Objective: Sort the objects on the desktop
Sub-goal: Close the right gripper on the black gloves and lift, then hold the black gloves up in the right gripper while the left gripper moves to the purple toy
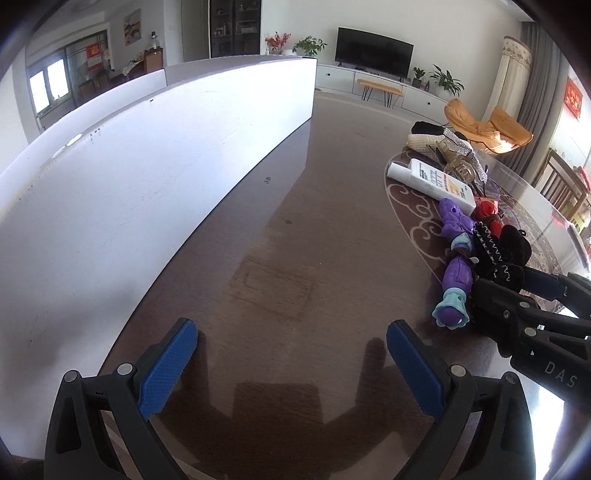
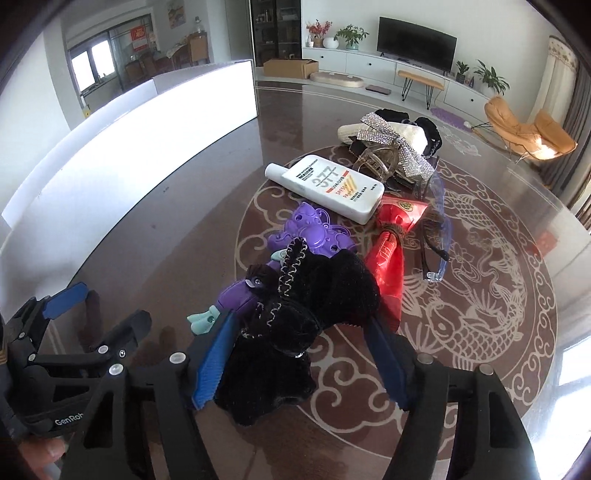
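Right gripper (image 2: 299, 354) is clamping its blue pads on a black velvet scrunchie (image 2: 314, 295) lying at the near end of the clutter on the glossy brown table (image 2: 207, 206), over a purple toy (image 2: 314, 232) and beside a red pouch (image 2: 388, 258). Left gripper (image 1: 291, 365) is hovering with jaws spread wide and empty, near the white bin (image 1: 147, 166). A sunscreen bottle (image 2: 328, 184) is lying farther back.

I'm looking into a home living room. Against the far wall a dark TV (image 2: 415, 38) sits on a long white cabinet (image 2: 373, 68), with potted plants (image 2: 351, 35) beside it and a small wooden bench (image 2: 421, 79) just in front. To the TV's right is an orange lounge chair (image 2: 524, 127) near grey curtains (image 1: 535, 85); to its left, a dark shelf unit (image 2: 275, 31).
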Demonstrator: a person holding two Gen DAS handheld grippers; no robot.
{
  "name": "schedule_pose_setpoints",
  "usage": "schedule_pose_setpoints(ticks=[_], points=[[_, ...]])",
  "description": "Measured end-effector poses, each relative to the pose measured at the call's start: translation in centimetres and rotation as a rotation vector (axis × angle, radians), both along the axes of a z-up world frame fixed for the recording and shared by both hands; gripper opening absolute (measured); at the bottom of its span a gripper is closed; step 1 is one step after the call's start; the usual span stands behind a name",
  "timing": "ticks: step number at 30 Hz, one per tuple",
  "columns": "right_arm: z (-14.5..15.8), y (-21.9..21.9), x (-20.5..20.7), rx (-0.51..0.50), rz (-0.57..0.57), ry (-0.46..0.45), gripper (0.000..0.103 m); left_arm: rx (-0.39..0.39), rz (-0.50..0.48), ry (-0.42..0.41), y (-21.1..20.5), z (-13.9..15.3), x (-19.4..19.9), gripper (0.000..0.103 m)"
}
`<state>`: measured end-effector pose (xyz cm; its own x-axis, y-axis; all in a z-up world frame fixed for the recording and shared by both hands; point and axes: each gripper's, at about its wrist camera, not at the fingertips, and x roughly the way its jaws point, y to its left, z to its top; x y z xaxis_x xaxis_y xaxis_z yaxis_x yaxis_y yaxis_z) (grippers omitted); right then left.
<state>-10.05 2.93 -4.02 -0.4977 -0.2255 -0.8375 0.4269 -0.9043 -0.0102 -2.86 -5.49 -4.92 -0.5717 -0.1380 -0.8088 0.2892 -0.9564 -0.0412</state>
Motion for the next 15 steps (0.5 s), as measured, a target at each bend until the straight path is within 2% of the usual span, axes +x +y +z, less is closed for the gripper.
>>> schedule_pose_setpoints(ticks=[2, 4, 8, 12, 14, 15], points=[[-0.2, -0.2, 0.4, 0.023, 0.024, 0.030, 0.054, -0.009, -0.002, -0.006, 0.1, 0.0, -0.1, 0.103], [0.0, 0.2, 1.2, 0.026, 0.034, 0.062, 0.041, -0.006, -0.003, -0.005, 0.1, -0.1, -0.1, 0.103], [0.1, 2.7, 3.3, 0.026, 0.016, 0.094, 0.040, -0.015, -0.007, -0.014, 0.2, -0.1, -0.3, 0.103], [0.3, 7.1, 5.9, 0.005, -0.065, 0.104, 0.041, -0.024, -0.006, -0.019, 0.3, -0.2, -0.4, 0.103], [0.1, 9.0, 7.0, 0.005, -0.094, 0.102, 0.043, -0.033, -0.005, -0.025, 0.4, -0.2, -0.5, 0.103], [0.1, 9.7, 7.4, 0.006, -0.098, 0.102, 0.047, -0.033, -0.006, -0.024, 0.4, -0.2, -0.6, 0.103]])
